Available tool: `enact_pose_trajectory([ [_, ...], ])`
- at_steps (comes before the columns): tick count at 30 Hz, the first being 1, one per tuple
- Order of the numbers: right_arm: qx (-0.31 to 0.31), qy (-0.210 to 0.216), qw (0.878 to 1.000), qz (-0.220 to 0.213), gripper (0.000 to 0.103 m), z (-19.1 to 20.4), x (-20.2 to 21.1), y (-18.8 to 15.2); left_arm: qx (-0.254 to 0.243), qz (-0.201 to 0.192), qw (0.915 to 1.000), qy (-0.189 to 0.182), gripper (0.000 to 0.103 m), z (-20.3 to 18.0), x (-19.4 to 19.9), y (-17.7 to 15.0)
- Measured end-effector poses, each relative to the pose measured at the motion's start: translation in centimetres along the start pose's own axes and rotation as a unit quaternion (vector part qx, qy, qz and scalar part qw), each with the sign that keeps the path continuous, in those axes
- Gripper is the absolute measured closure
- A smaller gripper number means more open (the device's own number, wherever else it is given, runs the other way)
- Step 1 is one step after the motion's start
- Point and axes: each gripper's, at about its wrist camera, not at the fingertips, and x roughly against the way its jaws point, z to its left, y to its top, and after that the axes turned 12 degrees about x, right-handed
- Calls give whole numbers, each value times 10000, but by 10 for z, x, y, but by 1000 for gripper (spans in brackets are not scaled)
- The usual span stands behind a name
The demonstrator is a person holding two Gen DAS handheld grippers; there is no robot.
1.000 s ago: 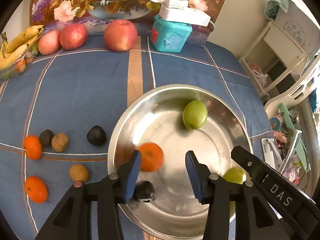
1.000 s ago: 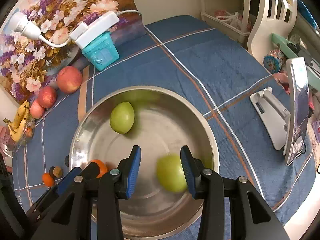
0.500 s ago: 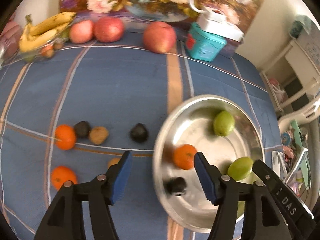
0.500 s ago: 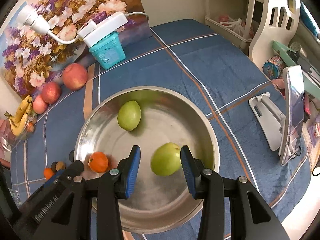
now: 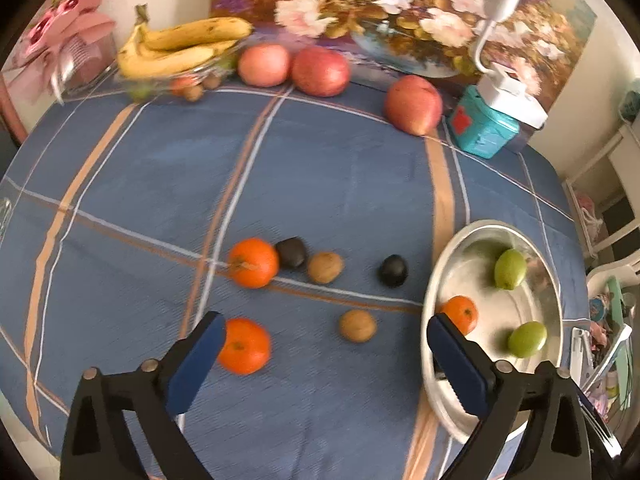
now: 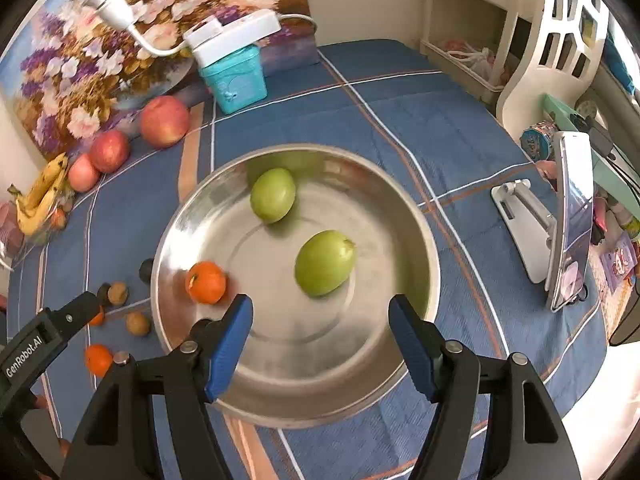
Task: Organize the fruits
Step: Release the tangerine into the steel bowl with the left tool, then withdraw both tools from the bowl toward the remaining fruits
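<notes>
On the blue plaid desk (image 5: 320, 168), the loose fruit lies ahead of the left claw (image 5: 324, 354), which is spread wide and holds nothing. The near orange (image 5: 244, 345) sits just beside its left finger, toward the left of the gap, a second orange (image 5: 253, 263) lies farther ahead, and a brown fruit (image 5: 357, 325) sits ahead of the gap, nearer the right finger. These are round, so no long axis matters. I judge the left claw is nearer to them, with the near orange the likely next pick. The bowl (image 5: 436, 272) stands to its right and holds an orange (image 5: 461, 314) and two green fruits (image 5: 510, 269). The right claw (image 6: 320, 342) hangs over the bowl's near rim, released and empty, with the nearer green fruit (image 6: 325, 263) ahead of its gap. Legible writing: "GenRobot.AI" on the left claw's body (image 6: 24, 354) in the right wrist view.
</notes>
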Motion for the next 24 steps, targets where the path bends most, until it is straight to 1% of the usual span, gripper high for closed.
enact_pose_trajectory([
  [2,60,-29,10000,11,28,4,1,-3,65,18,10000,41,0,9,1,-1],
  [7,174,-56,9998,9,28,12,7,-9,315,23,9995,37,0,32,5,1],
  [8,195,-61,9998,8,26,14,8,-10,349,14,9994,56,0,37,7,3],
  [15,260,-91,9996,-86,24,27,10,-11,598,-57,9980,181,0,67,15,16],
  [16,266,-79,9996,-111,18,29,10,-11,616,-86,9979,195,0,70,16,19],
  [17,266,-57,9995,-135,5,32,10,-10,614,-103,9979,200,0,72,17,21],
  [18,263,-17,9995,-170,2,34,10,-10,610,-132,9978,206,0,73,18,22],
  [24,296,86,9992,-268,2,53,7,-6,644,-235,9973,248,0,85,20,30],
])
